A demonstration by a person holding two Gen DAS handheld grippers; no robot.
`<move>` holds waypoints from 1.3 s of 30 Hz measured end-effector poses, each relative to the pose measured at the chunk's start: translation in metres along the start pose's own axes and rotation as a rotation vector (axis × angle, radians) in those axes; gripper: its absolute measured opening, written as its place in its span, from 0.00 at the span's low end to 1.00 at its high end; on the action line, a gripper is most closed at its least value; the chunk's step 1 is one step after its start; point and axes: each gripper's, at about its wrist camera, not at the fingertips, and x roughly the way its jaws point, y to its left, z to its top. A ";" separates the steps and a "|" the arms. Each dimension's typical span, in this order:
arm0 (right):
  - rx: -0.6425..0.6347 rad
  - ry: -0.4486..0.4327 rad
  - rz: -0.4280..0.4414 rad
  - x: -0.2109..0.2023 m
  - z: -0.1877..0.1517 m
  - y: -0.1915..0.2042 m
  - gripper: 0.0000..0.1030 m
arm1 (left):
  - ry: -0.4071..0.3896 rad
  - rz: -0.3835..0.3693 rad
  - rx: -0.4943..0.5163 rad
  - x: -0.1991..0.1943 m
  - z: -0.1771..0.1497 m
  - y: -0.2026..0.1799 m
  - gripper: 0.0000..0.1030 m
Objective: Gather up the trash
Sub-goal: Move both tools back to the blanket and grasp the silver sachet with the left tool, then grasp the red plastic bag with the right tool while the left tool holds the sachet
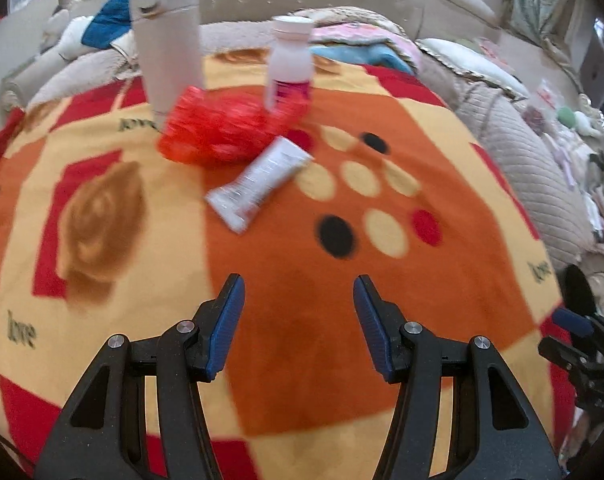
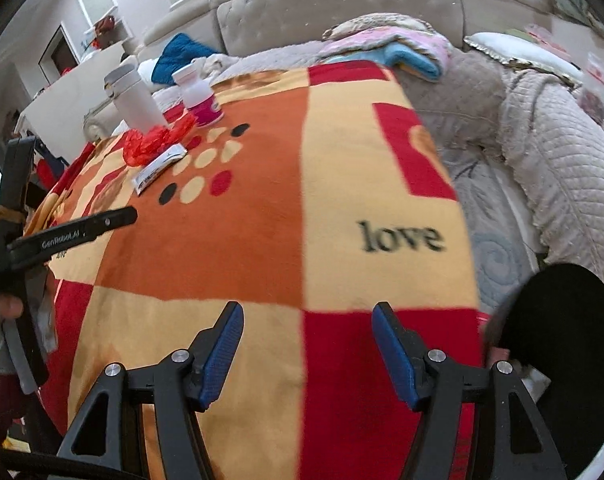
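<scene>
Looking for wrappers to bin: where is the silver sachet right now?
In the left wrist view the silver sachet lies flat on the blanket, ahead of the open fingers, touching the crumpled red plastic just behind it.

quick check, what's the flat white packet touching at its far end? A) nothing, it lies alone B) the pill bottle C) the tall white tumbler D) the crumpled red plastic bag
D: in the left wrist view the white packet lies flat on the blanket with its far end against the crumpled red plastic bag; the pill bottle and the tumbler stand behind the bag.
</scene>
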 end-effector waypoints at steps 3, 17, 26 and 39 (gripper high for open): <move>-0.018 0.016 0.016 0.014 0.009 0.014 0.62 | -0.019 0.035 0.005 0.007 0.013 0.017 0.54; -0.081 0.004 0.051 0.045 0.060 0.053 0.63 | 0.033 -0.028 0.050 0.058 0.061 0.033 0.54; -0.115 -0.001 0.073 0.061 0.087 0.076 0.63 | 0.047 -0.106 0.007 0.050 0.061 0.048 0.12; -0.148 -0.003 0.240 0.129 0.153 0.179 0.80 | 0.024 -0.142 -0.124 -0.029 -0.002 0.129 0.12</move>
